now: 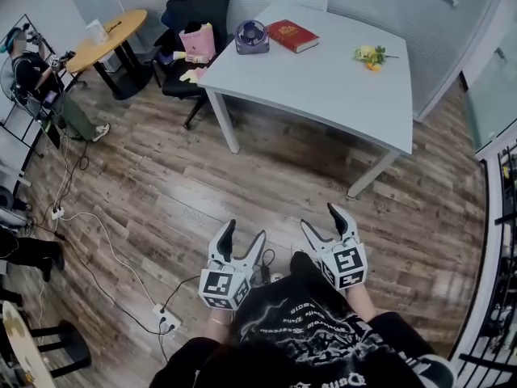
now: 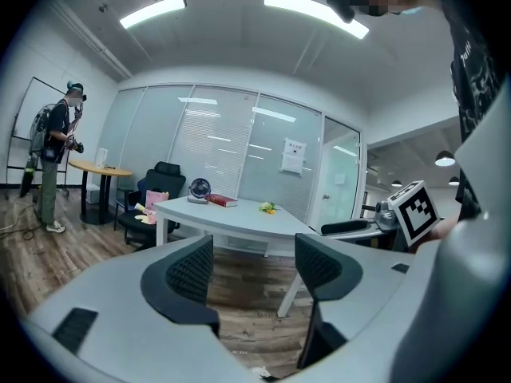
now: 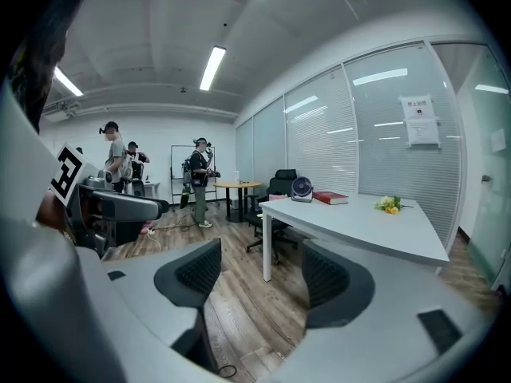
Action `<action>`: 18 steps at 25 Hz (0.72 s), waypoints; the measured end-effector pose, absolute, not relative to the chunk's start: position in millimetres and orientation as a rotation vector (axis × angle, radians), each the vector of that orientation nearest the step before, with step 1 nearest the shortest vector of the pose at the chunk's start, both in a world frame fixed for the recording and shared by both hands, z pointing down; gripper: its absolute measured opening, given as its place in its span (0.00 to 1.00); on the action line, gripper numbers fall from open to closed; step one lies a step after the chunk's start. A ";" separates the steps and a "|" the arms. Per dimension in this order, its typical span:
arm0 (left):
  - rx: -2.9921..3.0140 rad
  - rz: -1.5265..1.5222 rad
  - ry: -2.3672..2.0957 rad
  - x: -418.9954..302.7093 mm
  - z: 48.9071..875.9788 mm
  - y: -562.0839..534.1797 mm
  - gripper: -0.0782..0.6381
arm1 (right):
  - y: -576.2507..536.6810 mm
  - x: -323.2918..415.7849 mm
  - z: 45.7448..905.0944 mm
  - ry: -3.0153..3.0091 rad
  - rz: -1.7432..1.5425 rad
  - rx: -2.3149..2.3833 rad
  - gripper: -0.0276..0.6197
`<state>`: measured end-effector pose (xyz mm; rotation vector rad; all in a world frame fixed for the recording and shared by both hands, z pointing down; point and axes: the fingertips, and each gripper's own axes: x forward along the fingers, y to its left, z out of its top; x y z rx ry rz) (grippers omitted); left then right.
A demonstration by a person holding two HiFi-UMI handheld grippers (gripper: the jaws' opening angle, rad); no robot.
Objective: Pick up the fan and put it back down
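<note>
Far across the floor (image 1: pixel 161 192), the fan (image 1: pixel 251 36) stands on the table (image 1: pixel 323 79) corner, straight ahead of the left gripper (image 1: pixel 245 233), probably nearer it than the right gripper (image 1: pixel 321 219); both gape empty.

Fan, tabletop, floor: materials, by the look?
Fan: probably moulded plastic, matte purplish-grey, with a round grilled front on a one-piece housing; too small in every view to be sure. Table: smooth pale grey top with a soft even sheen, likely laminate or painted board. Floor: brown wood-look planks with visible grain and seams; real wood or vinyl can't be told.
</note>
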<state>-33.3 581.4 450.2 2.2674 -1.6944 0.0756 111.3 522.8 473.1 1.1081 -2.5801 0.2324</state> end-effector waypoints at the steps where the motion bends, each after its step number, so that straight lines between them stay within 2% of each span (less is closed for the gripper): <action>1: 2.261 0.065 -1.703 -35.2 450.4 579.3 0.56 | 520.1 110.3 474.0 -2.584 0.234 1.106 0.52; 18: 2.153 0.100 -1.843 -55.6 453.9 462.6 0.56 | 374.3 77.2 482.9 -2.646 0.230 0.980 0.52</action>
